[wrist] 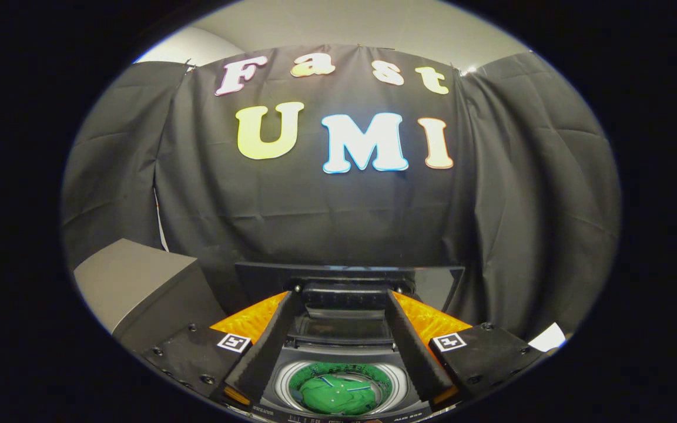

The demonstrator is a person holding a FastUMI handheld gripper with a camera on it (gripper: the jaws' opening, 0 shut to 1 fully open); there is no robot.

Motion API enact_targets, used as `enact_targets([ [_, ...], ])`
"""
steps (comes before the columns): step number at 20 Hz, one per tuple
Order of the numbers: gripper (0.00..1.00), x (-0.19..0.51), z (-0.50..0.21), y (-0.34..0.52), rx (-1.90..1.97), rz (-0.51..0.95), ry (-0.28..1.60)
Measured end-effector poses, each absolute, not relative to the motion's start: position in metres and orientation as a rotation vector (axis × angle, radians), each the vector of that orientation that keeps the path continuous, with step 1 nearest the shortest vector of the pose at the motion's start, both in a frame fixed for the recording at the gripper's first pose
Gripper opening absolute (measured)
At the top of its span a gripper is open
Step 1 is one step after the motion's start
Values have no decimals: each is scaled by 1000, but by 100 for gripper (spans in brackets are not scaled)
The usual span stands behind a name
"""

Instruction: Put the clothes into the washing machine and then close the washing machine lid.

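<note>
A small top-loading washing machine (338, 352) stands below and between my fingers. Its lid (350, 276) is raised upright at the back, beyond the fingertips. Down in the round drum lies a green garment (338, 395), bunched up with thin pale stripes on it. My gripper (343, 294) hangs above the machine, open, its two fingers spread apart with nothing between them; the drum opening shows in the gap.
A grey box-shaped block (133, 288) stands to the left of the washing machine, close beside my left finger. A small white piece (547, 338) shows at the far right. Black cloth walls hang behind and on both sides.
</note>
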State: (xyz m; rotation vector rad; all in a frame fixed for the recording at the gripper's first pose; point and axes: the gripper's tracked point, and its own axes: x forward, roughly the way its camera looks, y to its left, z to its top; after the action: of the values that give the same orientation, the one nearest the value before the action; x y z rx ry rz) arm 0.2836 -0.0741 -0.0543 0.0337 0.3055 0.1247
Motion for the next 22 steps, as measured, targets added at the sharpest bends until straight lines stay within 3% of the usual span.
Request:
enact_targets([
  [15, 97, 388, -64, -69, 50, 64, 263],
  [22, 97, 395, -83, -68, 73, 51, 324],
])
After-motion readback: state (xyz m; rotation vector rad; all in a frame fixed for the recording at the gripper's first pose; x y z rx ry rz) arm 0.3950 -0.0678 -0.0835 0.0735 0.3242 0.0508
